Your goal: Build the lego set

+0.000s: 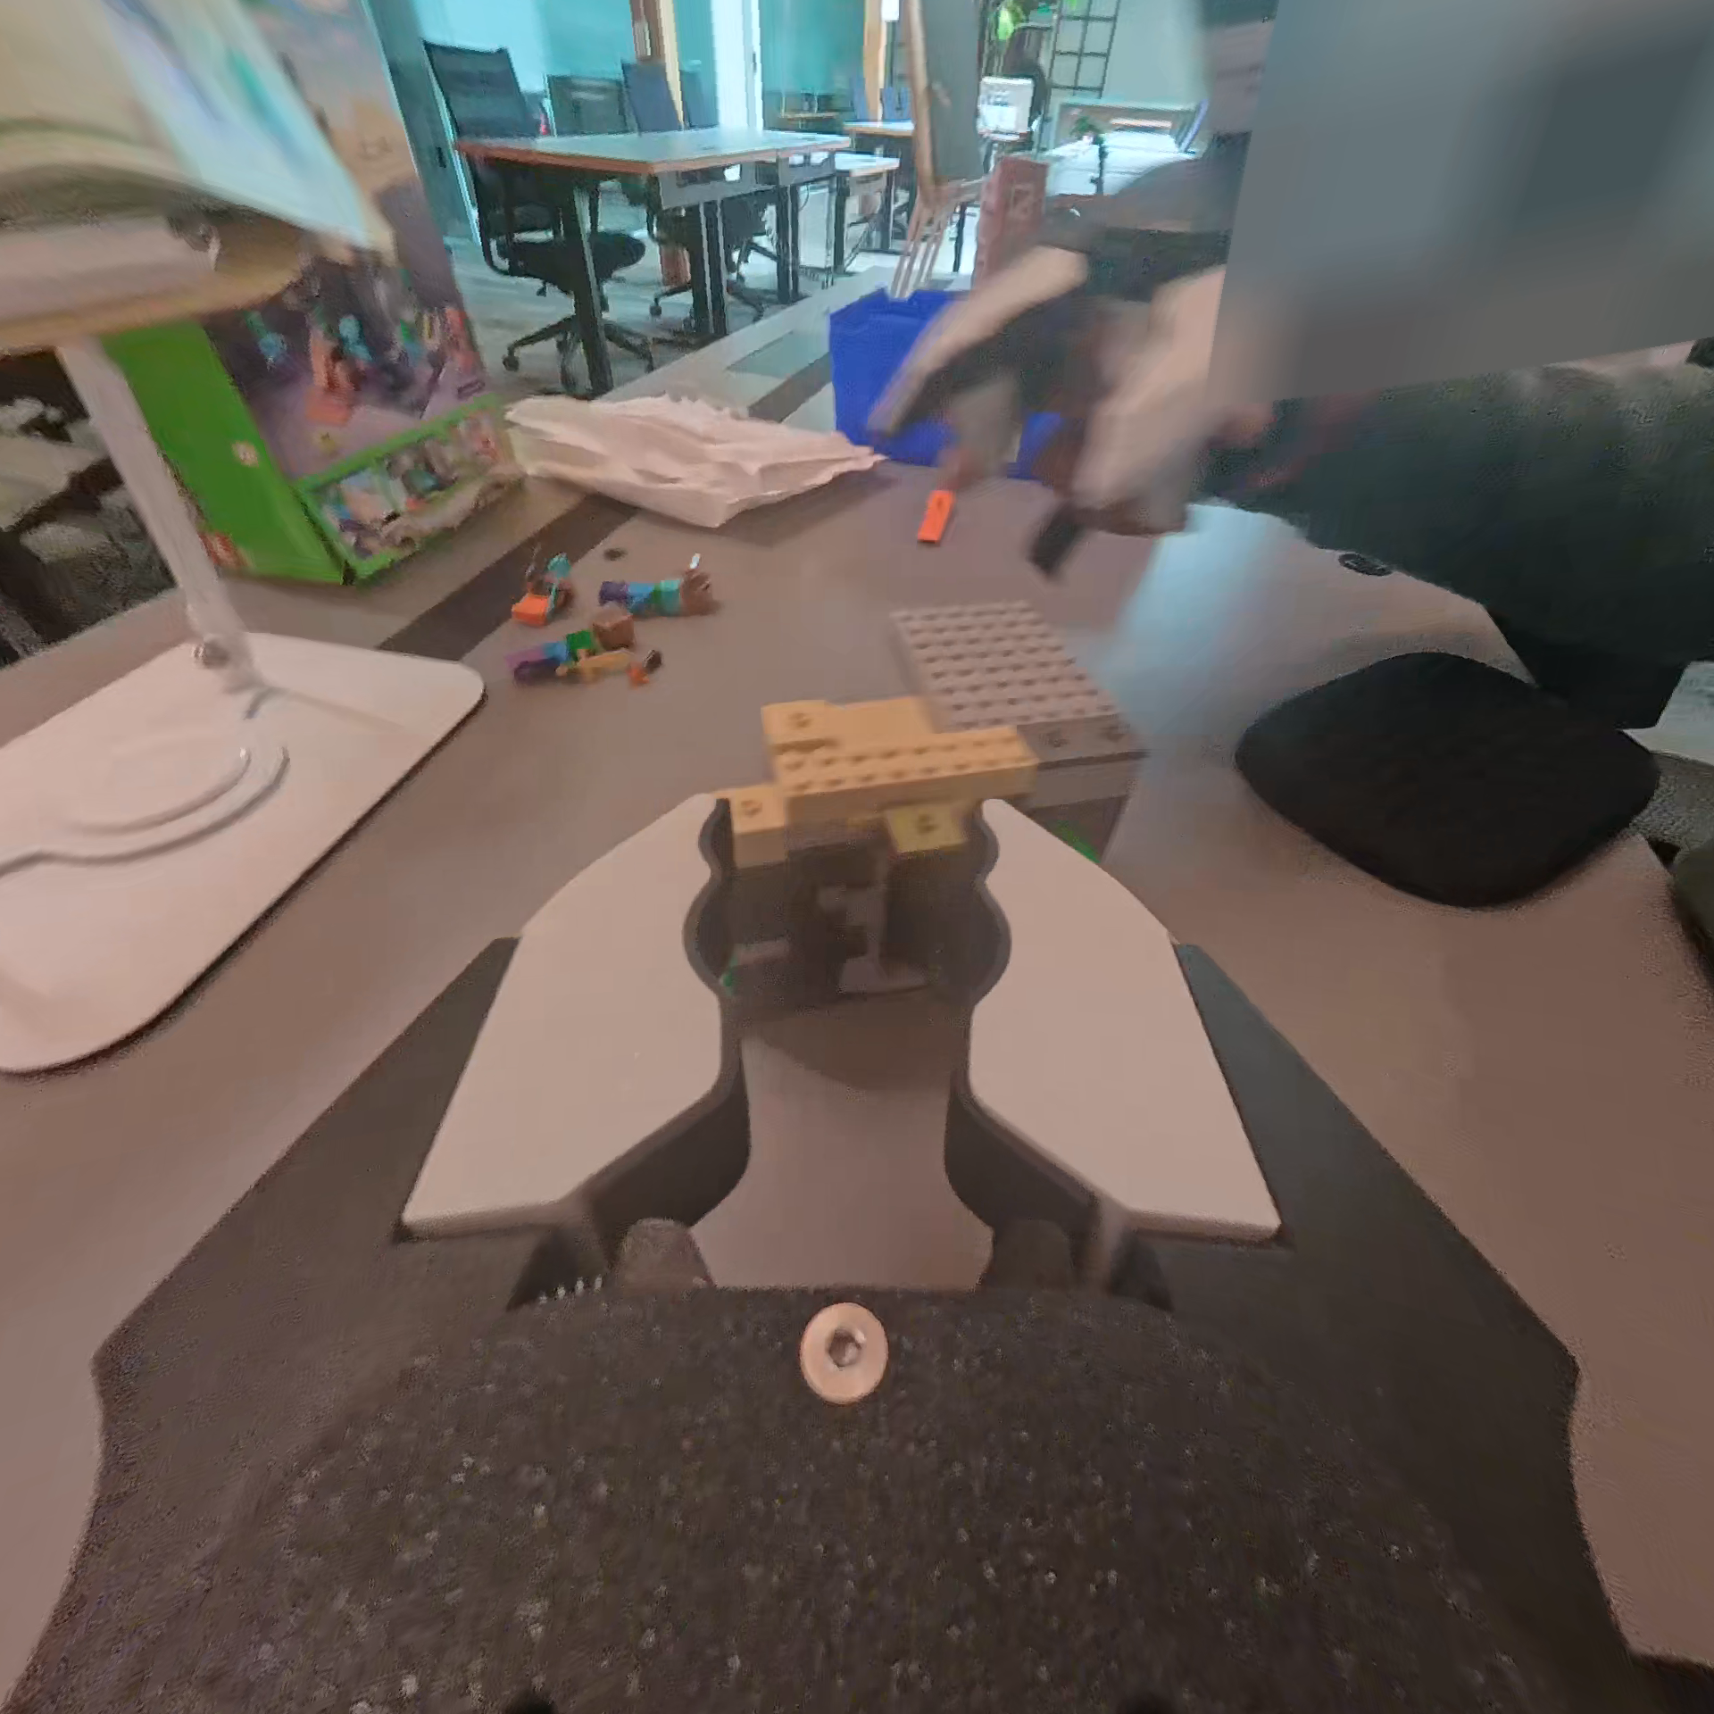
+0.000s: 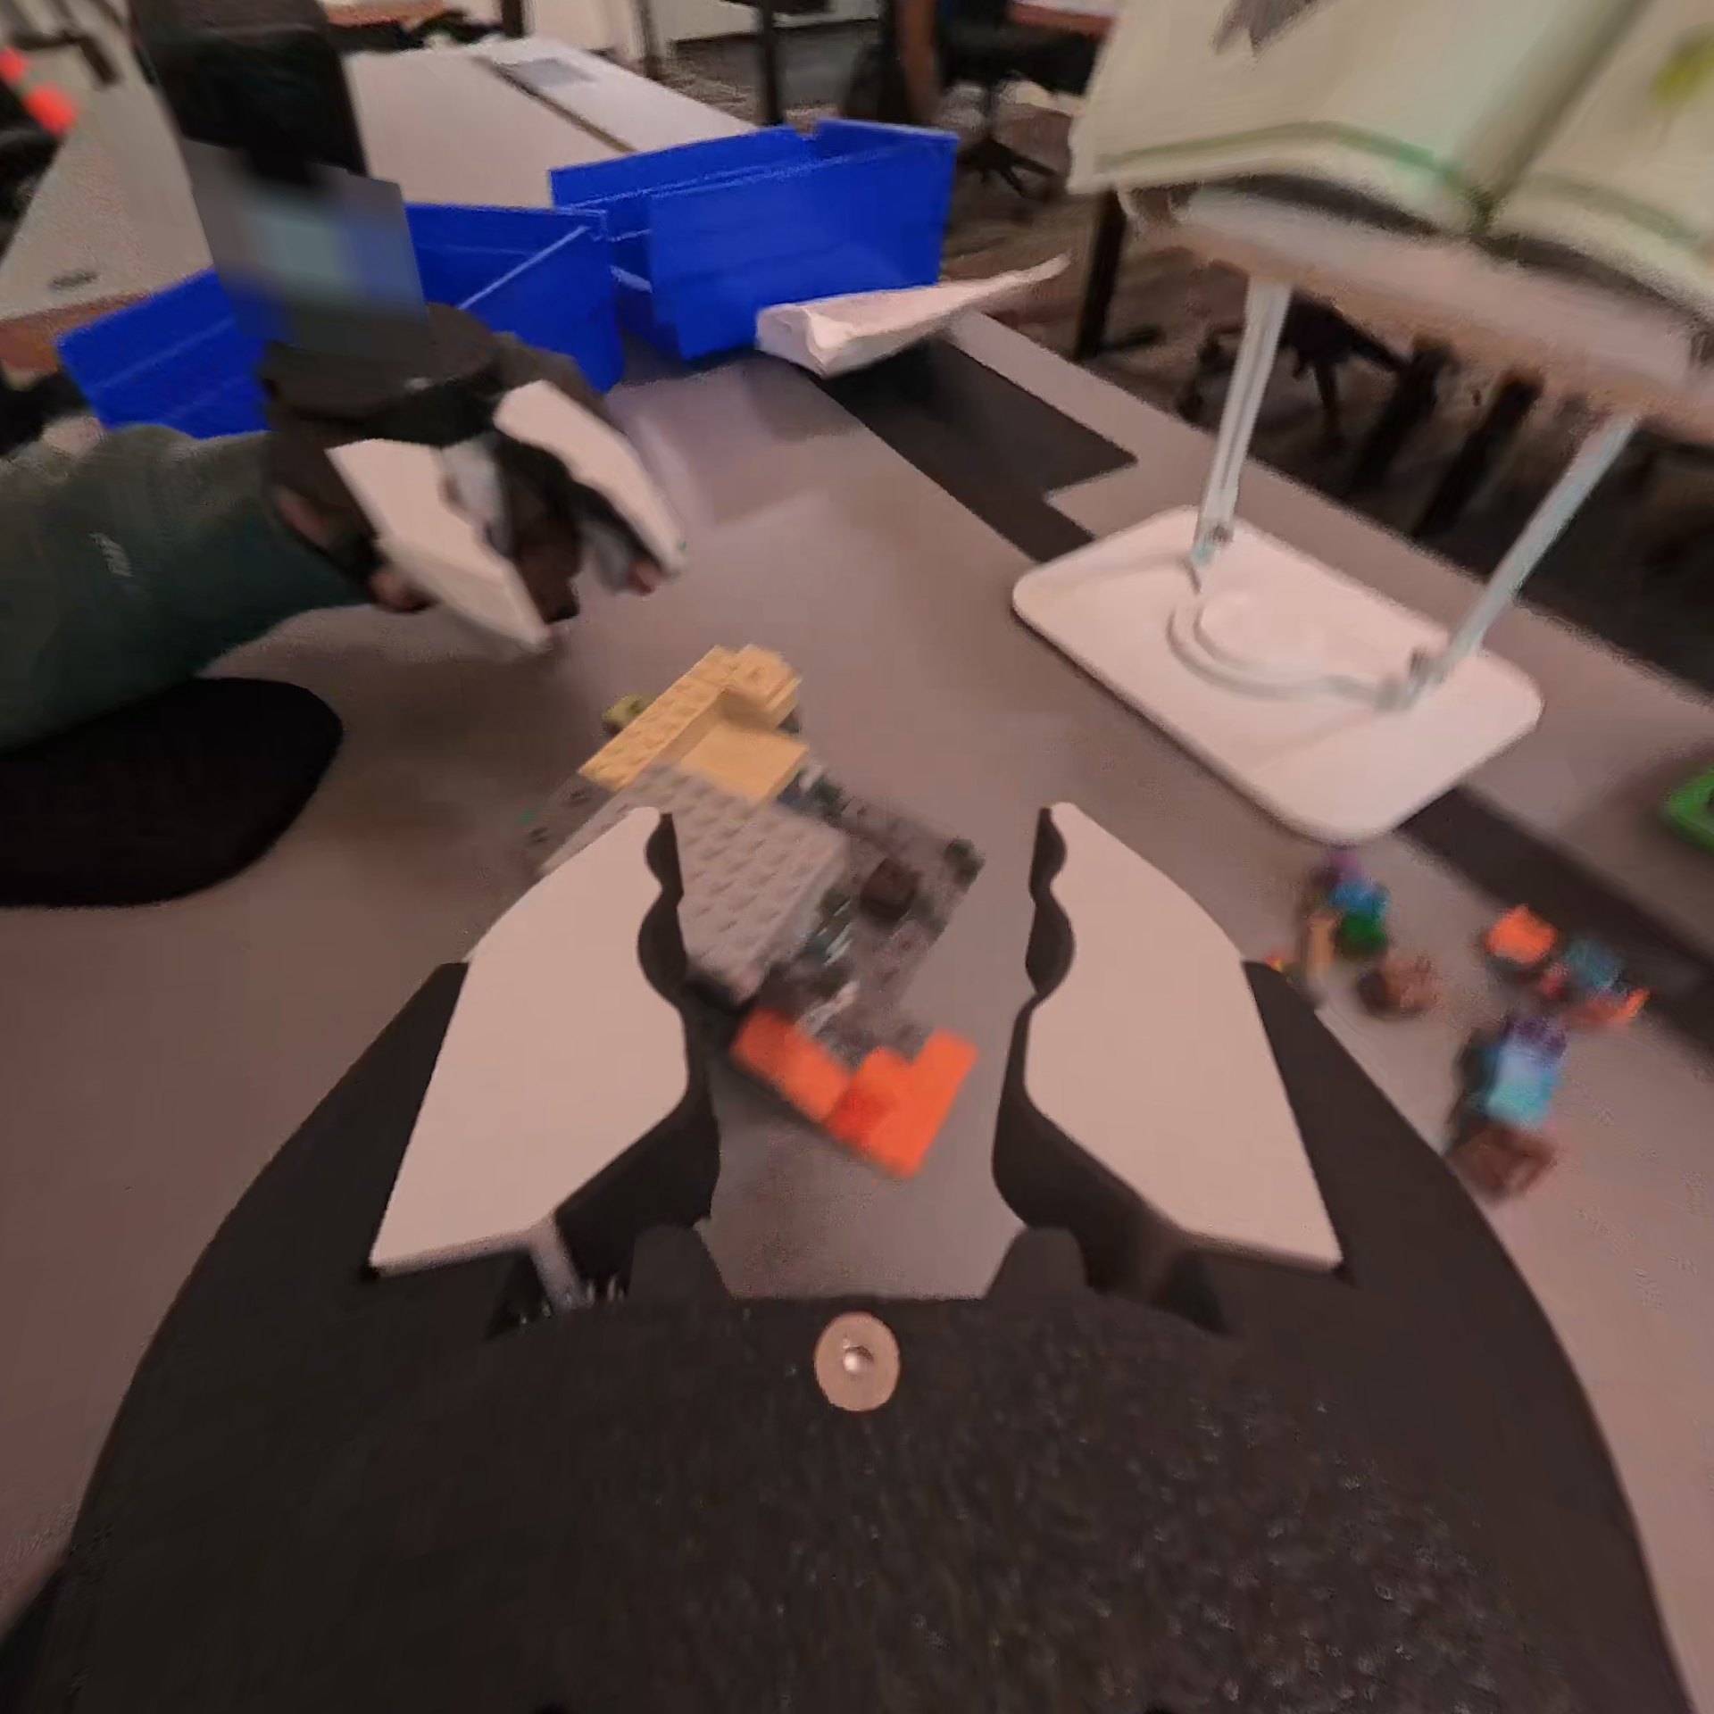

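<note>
On the left of the left wrist view stood a white flat-based book stand (image 1: 185, 835) on the grey table (image 1: 556, 835), with a green cardboard toy box (image 1: 306, 417) behind it. Right of these lay a loose heap of small coloured toy-brick figures (image 1: 603, 621).

At the middle, the left gripper (image 1: 853, 807) had its two white fingers spread partway. The toy-brick build with tan top bricks and a grey studded plate (image 1: 890, 761) stood on the table and showed through the gap. A sliver of space showed on either side of the build's dark lower part, so no pad pressed on it. The right wrist view showed this gripper (image 2: 607, 598) at upper left, short of the build (image 2: 742, 835) and clear of it, with nothing between its fingers.

Farther right, a black cushion-like pad (image 1: 1438, 770) lay on the table. Above it was the right gripper (image 1: 974, 482), much blurred, held up off the table and apart from the build.

In its own view the right gripper (image 2: 853, 816) was spread wide and held nothing. The build lay beyond its fingers, with orange bricks (image 2: 863, 1085) at its near end. The figures (image 2: 1484, 1002) were scattered to the right.
</note>
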Action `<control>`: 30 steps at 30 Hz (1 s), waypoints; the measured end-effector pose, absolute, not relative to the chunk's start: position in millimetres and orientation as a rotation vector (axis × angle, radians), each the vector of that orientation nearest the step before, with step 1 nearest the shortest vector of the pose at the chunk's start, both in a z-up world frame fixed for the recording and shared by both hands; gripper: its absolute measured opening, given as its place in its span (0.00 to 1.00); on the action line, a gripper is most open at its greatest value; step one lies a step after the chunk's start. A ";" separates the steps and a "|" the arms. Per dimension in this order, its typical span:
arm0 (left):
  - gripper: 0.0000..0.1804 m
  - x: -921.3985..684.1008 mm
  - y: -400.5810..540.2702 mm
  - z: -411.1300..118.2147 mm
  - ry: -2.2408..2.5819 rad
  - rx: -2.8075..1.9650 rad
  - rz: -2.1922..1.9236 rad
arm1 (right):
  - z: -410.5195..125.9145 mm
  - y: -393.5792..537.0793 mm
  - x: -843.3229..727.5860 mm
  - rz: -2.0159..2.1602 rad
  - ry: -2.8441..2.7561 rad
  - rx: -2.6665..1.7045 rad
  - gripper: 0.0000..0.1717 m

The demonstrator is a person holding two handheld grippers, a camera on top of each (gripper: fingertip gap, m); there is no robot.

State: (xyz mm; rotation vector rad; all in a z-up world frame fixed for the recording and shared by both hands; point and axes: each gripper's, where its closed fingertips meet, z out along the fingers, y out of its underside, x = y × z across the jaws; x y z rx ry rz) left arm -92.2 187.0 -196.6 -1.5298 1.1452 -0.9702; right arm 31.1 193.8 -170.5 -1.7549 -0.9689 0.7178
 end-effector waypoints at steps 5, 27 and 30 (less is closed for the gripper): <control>0.38 -92.2 205.0 -229.4 1.266 -1.585 -1.030 | -217.1 100.2 3.9 0.696 -0.793 -1.940 0.43; 0.30 -87.3 169.1 -247.4 1.266 -1.664 -0.770 | -252.7 144.0 -17.3 0.535 -1.202 -1.810 0.11; 0.31 -88.8 177.0 -248.0 1.224 -1.687 -0.706 | -252.6 144.5 -24.7 0.483 -1.128 -1.834 0.11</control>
